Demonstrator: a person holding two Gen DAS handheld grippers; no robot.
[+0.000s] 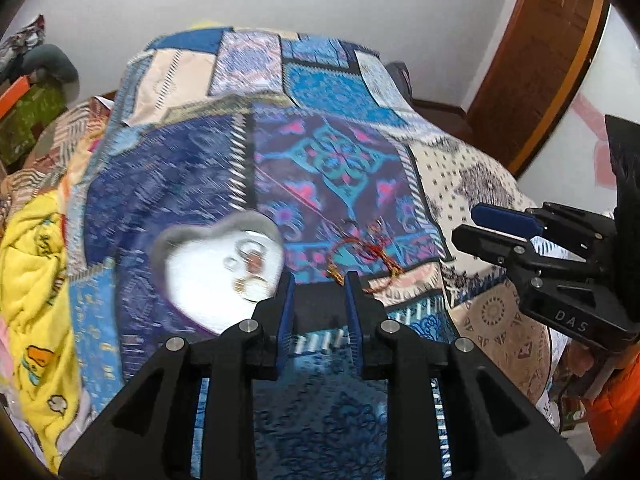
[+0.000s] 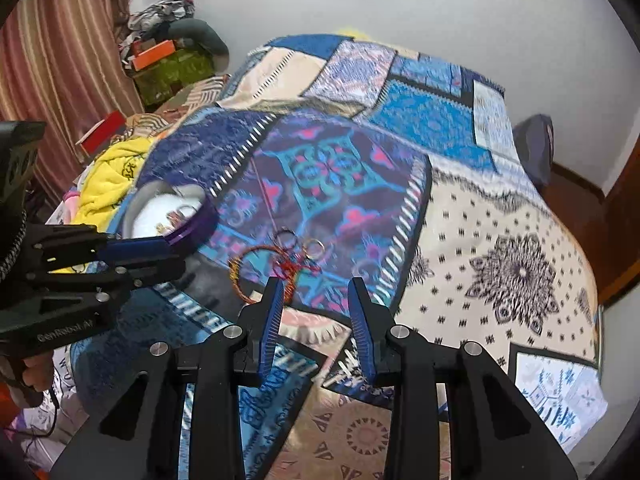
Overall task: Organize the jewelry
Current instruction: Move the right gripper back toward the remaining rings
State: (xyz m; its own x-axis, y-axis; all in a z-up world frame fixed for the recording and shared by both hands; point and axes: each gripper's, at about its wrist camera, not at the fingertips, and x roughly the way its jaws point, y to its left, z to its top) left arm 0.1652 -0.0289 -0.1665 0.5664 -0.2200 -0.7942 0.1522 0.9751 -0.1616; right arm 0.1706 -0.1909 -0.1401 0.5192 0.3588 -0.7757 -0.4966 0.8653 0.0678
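Patchwork bedspread (image 2: 480, 208); jewelry box (image 1: 216, 276); loose bracelets (image 2: 260, 268).

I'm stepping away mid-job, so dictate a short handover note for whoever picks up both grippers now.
Left gripper: open, empty, near the white heart-shaped dish.
Right gripper: open, empty, just short of the loose pieces.
Dish sits on the patchwork bedspread and already holds several rings.
Left on the bedspread: orange-gold bangle, red cord bracelet, a few metal rings.
To do: move these into the dish.
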